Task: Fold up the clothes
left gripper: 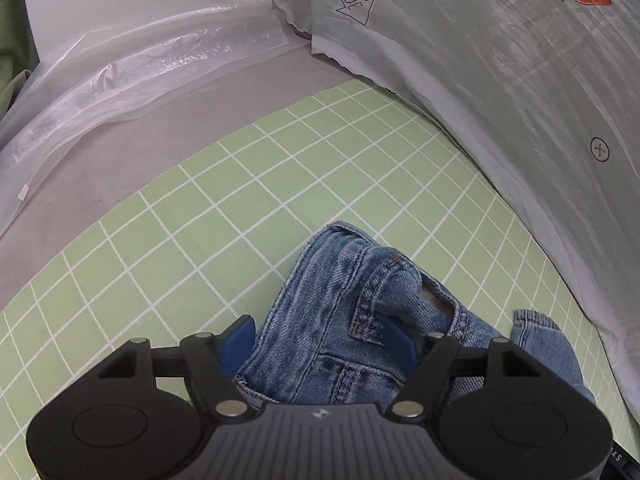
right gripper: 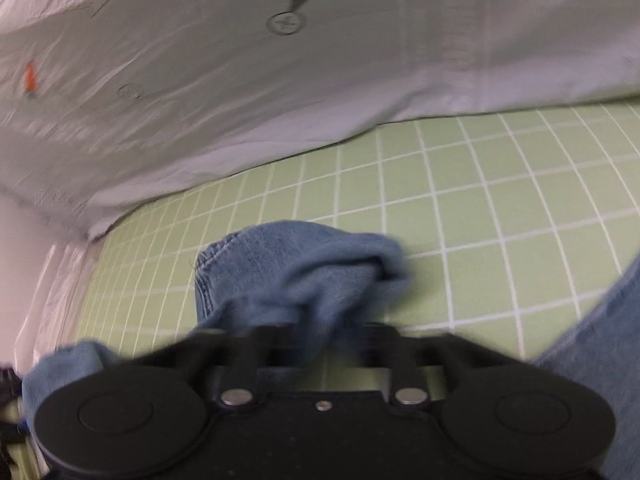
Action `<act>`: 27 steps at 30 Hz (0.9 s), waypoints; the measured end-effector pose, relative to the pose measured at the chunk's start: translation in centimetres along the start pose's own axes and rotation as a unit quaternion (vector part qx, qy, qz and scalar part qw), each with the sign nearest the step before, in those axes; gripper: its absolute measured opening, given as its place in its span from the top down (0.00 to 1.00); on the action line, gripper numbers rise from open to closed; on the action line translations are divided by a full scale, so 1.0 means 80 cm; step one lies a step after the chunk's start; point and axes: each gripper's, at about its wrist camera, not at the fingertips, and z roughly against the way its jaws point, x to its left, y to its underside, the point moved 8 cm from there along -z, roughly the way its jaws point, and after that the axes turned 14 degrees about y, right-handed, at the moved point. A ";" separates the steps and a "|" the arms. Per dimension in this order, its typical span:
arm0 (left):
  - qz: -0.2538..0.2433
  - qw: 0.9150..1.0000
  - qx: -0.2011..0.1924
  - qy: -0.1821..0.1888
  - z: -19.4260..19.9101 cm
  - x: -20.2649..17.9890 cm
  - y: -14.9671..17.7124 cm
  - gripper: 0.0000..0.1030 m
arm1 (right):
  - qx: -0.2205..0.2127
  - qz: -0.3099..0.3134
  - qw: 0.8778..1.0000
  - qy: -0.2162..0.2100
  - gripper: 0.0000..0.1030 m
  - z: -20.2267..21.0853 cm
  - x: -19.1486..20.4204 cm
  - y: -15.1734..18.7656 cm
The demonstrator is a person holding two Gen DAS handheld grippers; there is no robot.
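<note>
gripping bunched denim: left gripper, blue pads set fairly wide, the jeans wadded between them with seams and a pocket edge showing. right gripper, blurred, fingers drawn close on another fold of the jeans; more denim trails off to its right. under both tools, a green grid mat. ahead of them, a pale carrot-print sheet; far left of the left tool, clear plastic film.
</note>
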 end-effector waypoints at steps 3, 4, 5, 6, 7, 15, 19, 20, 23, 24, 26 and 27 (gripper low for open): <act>-0.002 1.000 -0.006 0.006 0.015 -0.006 0.000 0.30 | -0.056 0.024 0.998 0.013 0.91 0.056 -0.011 -0.008; -0.002 1.000 -0.010 0.010 0.022 -0.008 0.000 0.30 | -0.081 0.032 0.996 0.023 0.91 0.086 -0.020 -0.010; -0.002 1.000 -0.015 0.014 0.029 -0.011 0.000 0.30 | -0.109 0.039 0.992 0.039 0.91 0.121 -0.031 -0.011; -0.003 1.000 -0.020 0.019 0.037 -0.015 0.000 0.29 | -0.138 0.046 0.988 0.056 0.91 0.156 -0.043 -0.011; -0.004 0.999 -0.024 0.024 0.044 -0.020 0.001 0.27 | -0.164 0.053 0.982 0.079 0.91 0.191 -0.057 -0.009; 0.014 0.997 -0.012 0.080 0.049 -0.065 0.023 0.20 | -0.110 -0.013 0.964 0.242 0.91 0.280 -0.231 0.071; 0.037 0.995 0.012 0.088 0.025 -0.080 0.036 0.18 | -0.054 -0.063 0.972 0.220 0.91 0.249 -0.257 0.114; 0.043 0.995 0.017 0.085 0.018 -0.082 0.039 0.17 | -0.042 -0.062 0.972 0.221 0.90 0.238 -0.255 0.121; 0.061 0.995 0.034 0.066 -0.008 -0.078 0.045 0.16 | 0.000 -0.094 0.974 0.205 0.68 0.207 -0.258 0.141; 0.069 0.995 0.042 0.060 -0.017 -0.075 0.047 0.16 | 0.014 -0.110 0.974 0.198 0.50 0.197 -0.259 0.147; 0.080 0.993 0.059 0.058 -0.034 -0.070 0.049 0.14 | 0.033 -0.143 0.971 0.187 0.45 0.178 -0.256 0.157; 0.081 0.993 0.066 0.059 -0.042 -0.068 0.050 0.14 | 0.037 -0.142 0.970 0.192 0.48 0.170 -0.256 0.158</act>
